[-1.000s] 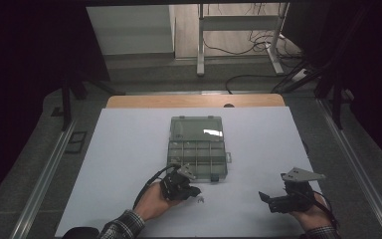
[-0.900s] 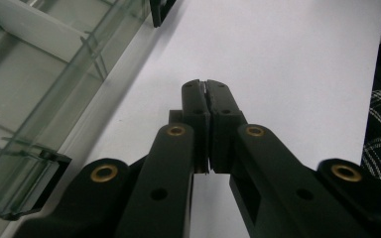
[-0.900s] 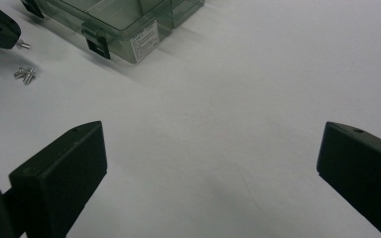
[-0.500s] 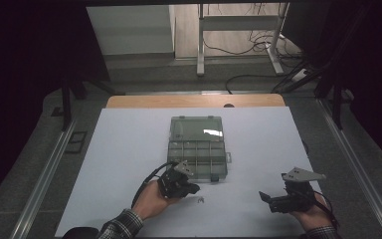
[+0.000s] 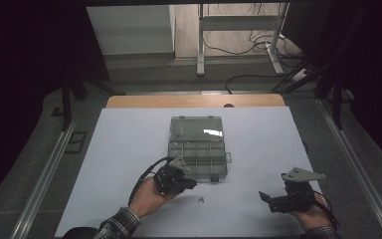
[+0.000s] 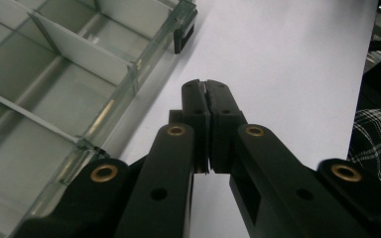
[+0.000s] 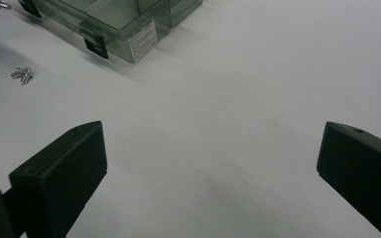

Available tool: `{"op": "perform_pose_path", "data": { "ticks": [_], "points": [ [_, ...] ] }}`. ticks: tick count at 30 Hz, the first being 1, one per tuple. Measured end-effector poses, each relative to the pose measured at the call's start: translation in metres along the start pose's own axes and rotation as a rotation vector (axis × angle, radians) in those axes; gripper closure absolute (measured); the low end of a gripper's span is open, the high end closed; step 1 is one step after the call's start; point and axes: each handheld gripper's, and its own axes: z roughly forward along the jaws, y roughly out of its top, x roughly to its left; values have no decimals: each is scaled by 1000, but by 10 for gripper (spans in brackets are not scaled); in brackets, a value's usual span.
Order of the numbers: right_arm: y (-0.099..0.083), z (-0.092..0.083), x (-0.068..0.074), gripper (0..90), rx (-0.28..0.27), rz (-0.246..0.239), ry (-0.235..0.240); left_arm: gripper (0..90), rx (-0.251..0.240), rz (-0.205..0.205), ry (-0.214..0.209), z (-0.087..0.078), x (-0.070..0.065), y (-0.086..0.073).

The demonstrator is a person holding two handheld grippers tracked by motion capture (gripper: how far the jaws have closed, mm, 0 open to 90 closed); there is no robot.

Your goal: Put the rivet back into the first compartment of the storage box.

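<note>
From above, the white counter carries a clear plastic box with little compartments, its lid laid open toward 12 o'clock. The left gripper sits at the box's 7 o'clock corner, just beside its front edge. A few small screws lie on the counter at about 5 o'clock from that gripper, near it. The right gripper rests well apart, at 4 o'clock from the box.

The left gripper view goes in close. Its gripper has both black jaws pressed together, and I see nothing between them. The box wall runs along at 10 o'clock, with a black latch at 12 o'clock.

The right gripper view shows that gripper with jaws far apart and only bare counter between them. Here the screws are easy to see as a tiny silver pile at 10 o'clock. The box's front bears a white label, which the high view is too far off to show.
</note>
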Motion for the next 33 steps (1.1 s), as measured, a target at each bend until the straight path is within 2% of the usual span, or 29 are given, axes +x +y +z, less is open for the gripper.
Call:
{"op": "perform_pose_path", "data": {
  "ticks": [8,23,33],
  "points": [
    [0,0,0,0,-1,2,-4,888,-9,7,17,-7,4,5],
    [0,-1,-1,0,-3,7,-10,888,-13,-36,62,-17,17,12],
    [0,-1,-2,0,-5,10,-10,890,-28,-55,95,-28,32,15]
  ]
}}
